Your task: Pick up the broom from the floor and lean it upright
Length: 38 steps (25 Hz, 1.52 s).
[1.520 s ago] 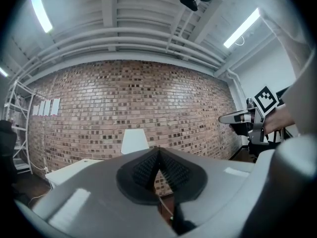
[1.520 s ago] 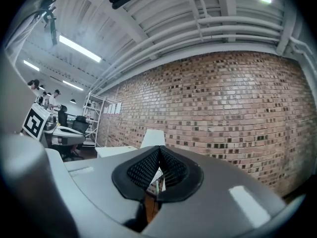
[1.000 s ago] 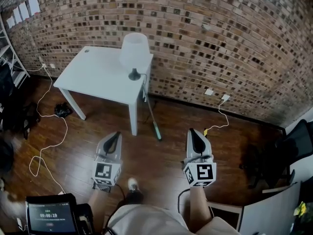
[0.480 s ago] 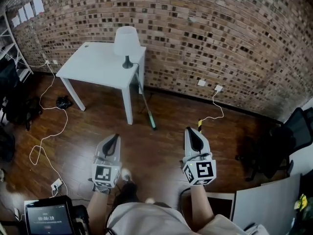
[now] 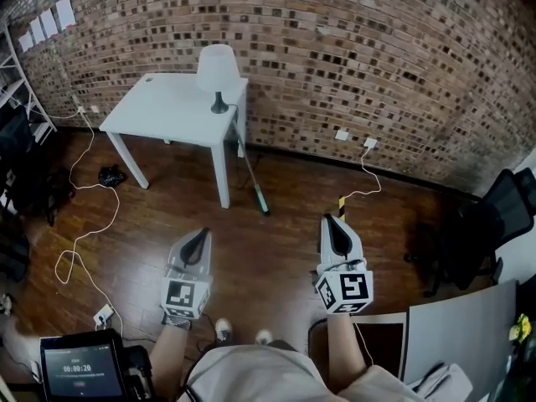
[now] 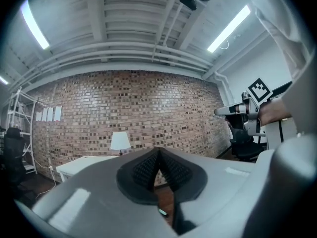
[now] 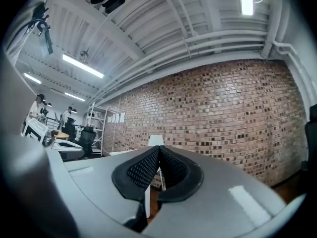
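The left gripper [image 5: 198, 236] and right gripper [image 5: 335, 224] are held level over the wooden floor [image 5: 276, 258], each with its jaws pressed together on nothing. Well ahead of them the broom [image 5: 251, 177] stands tilted. Its green head is on the floor and its handle is up against the corner of the white table [image 5: 159, 107]. A white lamp [image 5: 217, 67] sits there, with the brick wall [image 5: 377, 48] behind.

The broom [image 5: 251, 172] is slim, with a thin pale handle and a small teal head. It stands tilted: the head is down on the wooden floor [image 5: 276, 249] and the handle slants up and left to the right-hand corner of the white worktop [image 5: 167, 107], close to the brick wall [image 5: 377, 57]. Which of the two its top touches cannot be told.
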### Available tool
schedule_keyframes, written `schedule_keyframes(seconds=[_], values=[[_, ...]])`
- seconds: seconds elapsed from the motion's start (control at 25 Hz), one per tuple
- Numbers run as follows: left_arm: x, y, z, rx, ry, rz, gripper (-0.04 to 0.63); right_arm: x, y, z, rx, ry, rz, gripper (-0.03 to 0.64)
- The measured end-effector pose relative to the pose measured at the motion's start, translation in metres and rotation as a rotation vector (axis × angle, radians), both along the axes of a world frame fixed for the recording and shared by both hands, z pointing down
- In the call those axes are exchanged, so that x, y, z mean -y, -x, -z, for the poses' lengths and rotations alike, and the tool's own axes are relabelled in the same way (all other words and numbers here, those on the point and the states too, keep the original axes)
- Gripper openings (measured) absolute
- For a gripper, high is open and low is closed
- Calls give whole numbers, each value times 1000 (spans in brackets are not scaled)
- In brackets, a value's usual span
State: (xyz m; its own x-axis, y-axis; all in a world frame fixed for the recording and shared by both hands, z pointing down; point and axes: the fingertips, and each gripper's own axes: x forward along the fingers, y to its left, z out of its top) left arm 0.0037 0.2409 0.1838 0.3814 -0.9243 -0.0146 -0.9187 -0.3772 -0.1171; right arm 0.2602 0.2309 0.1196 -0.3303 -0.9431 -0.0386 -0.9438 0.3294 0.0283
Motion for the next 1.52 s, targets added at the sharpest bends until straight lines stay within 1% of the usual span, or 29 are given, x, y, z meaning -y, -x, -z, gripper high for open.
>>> schedule_keyframes(seconds=[0.08, 0.2, 0.44, 0.76, 1.0, 1.36, 1.52], values=[[-6, 9, 3, 6, -5, -10, 0, -8, 9, -2, 6, 0, -12, 12], [-13, 27, 3, 4, 2, 4, 0, -17, 23, -7, -5, 6, -11, 12], [-22, 39, -2, 3, 7, -1, 0, -24, 40, -8, -12, 0, -15, 12], [-25, 41, 1, -6, 1, -2, 0, -28, 55, -1, -79, 10, -4, 11], [-21, 40, 5, -1, -3, -3, 0, -26, 51, -6, -56, 13, -22, 11], [-20, 43, 0, -10, 4, 5, 0, -27, 55, -13, -74, 22, -15, 11], [-18, 42, 2, 3, 0, 2, 0, -25, 53, -15, -82, 23, -15, 11]])
